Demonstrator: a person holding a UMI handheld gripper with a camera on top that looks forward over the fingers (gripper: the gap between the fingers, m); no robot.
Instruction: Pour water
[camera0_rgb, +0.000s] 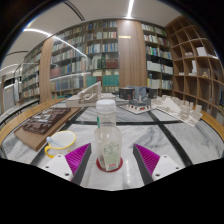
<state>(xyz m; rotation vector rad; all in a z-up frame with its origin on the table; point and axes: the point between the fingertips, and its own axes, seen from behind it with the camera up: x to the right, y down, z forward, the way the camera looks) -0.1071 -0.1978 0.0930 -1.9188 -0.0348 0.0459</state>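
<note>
While bookshelves (100, 55) ring the room, a bottle (108, 135) stands on the marble table (185, 140) between the open claw (108, 158).

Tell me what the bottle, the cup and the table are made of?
The bottle looks like clear plastic with a white cap: you can see through it. It stands between the fingers; whether they press it, I cannot tell. The cup looks like glazed ceramic, pale yellow with a smooth, slightly shiny surface. The table seems to be polished marble or a stone look-alike: white with grey veins.

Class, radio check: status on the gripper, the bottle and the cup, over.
Gripper open, bottle upright between the fingers, cap on. Cup beside it on the table. Nothing in the way.
</note>
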